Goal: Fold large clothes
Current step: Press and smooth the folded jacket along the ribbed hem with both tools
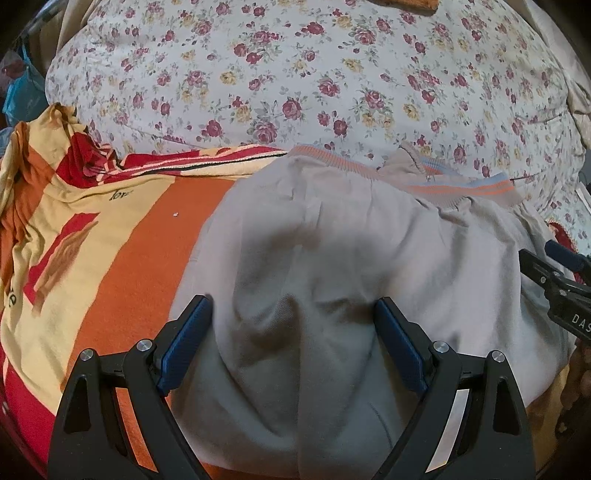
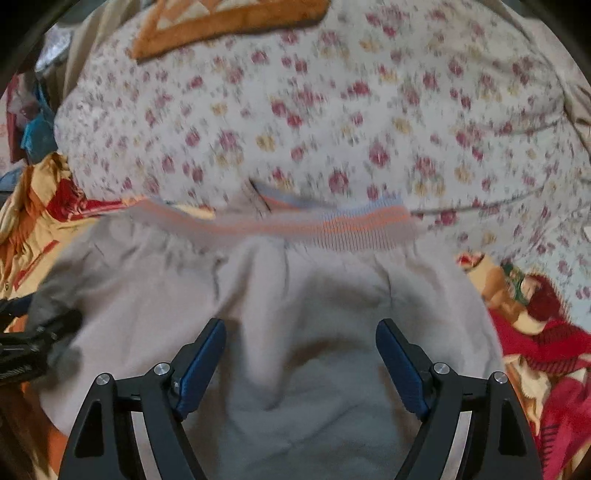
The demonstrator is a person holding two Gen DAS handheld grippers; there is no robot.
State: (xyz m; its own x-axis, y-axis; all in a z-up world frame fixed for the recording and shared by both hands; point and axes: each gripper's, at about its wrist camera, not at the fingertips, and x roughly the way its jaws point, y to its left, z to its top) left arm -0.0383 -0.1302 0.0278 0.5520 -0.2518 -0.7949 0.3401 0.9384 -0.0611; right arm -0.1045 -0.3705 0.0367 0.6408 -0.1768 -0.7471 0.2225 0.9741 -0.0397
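A beige-grey garment with an orange-and-blue ribbed band lies spread on the bed, the band at its far edge. My left gripper hovers open over the garment's near part, blue pads wide apart with loose cloth between them, not pinched. The right wrist view is blurred: the same garment and its band lie ahead. My right gripper is open above the cloth. The right gripper's black body shows at the left view's right edge; the left gripper's body shows at the right view's left edge.
An orange, yellow and red patterned blanket covers the bed under the garment and bunches up at the left. A white floral quilt fills the far side. More red and yellow blanket lies to the right. An orange-trimmed cloth sits at the far edge.
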